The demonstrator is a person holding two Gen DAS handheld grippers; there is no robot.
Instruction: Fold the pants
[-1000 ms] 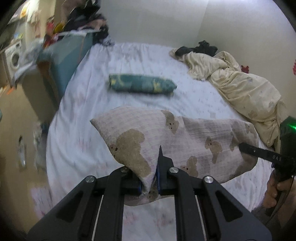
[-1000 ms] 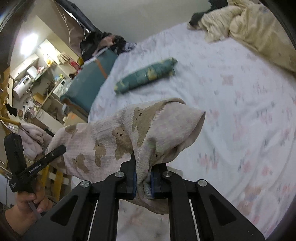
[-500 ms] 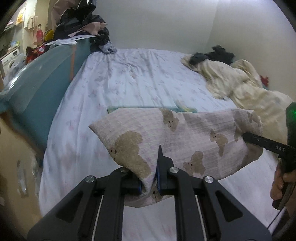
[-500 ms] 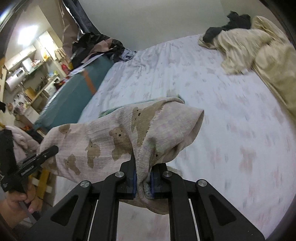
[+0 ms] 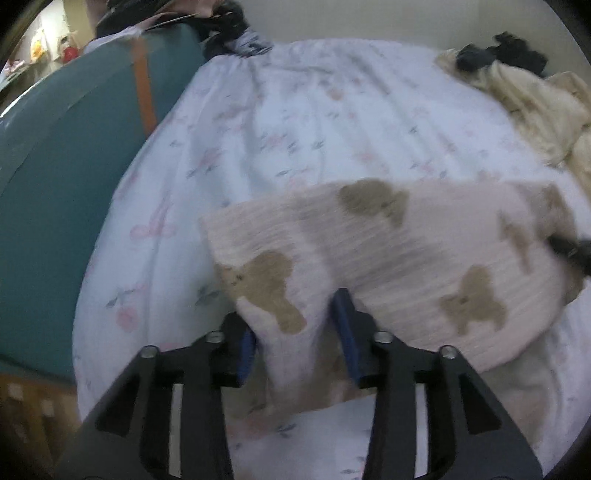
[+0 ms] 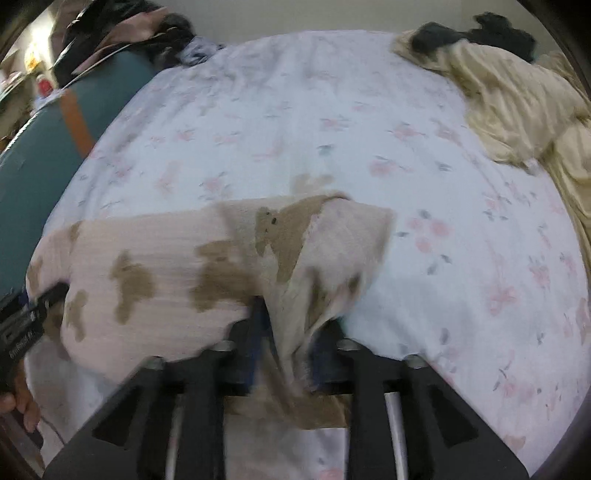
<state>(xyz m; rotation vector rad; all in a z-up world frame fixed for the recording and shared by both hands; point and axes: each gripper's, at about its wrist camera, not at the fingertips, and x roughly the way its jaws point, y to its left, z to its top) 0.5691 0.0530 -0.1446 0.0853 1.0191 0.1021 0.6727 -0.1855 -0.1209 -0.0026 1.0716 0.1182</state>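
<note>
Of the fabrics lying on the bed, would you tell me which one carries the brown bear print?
The pink pants between the fingers of both hand-held grippers. The cream blanket is plain, and the bedsheet has small flowers.

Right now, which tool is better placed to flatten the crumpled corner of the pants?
Likely the right. The crumpled corner of the pants lies just ahead of the right tool, whose jaws stand apart. The left tool sits at the opposite end.

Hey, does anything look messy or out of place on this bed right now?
Yes. A cream blanket lies crumpled in the far right corner with dark clothes bunched on it. The bear-print pants look fine, lying between both tongs.
</note>
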